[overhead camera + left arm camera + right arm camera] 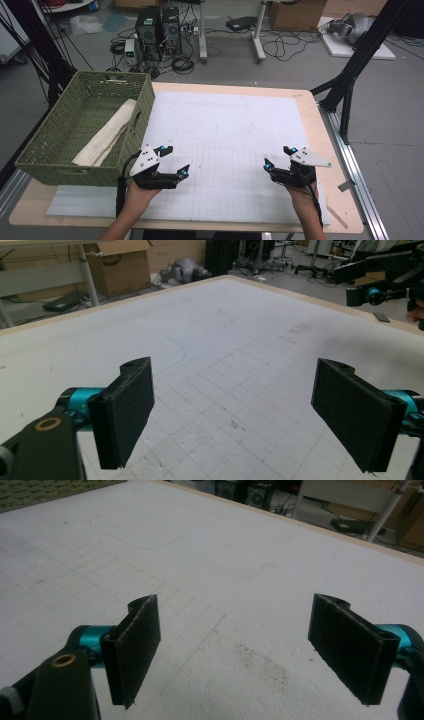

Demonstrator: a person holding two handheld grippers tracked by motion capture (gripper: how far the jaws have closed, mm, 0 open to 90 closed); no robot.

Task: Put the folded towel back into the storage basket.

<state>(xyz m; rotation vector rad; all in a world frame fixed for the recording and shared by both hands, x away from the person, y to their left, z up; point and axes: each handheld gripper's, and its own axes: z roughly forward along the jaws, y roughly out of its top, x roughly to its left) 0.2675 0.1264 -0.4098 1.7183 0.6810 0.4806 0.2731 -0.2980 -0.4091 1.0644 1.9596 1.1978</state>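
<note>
Green wicker basket [60, 145] holds rolled cloth [107, 134], long axis running away from person; left gripper [169, 161] nearer, right gripper [278, 157] well apart, both released, empty.

1. High view: person's forearms cut by bottom edge; left hand [136, 194] and right hand [300, 196] mostly under the gripper bodies.
2. Rolled cloth [106, 134] in green basket [55, 135]: near end hidden behind basket's front wall.
3. Basket label at far rim too small to read.
4. Left gripper view: the other gripper [385, 292] cut by right edge; its jaw gap can't be told there.
5. Right gripper view: basket corner [45, 489] cut by top edge, blurred.
6. Floor clutter beyond table [330, 150] – cables, PC towers [159, 27] – details too small.
</note>
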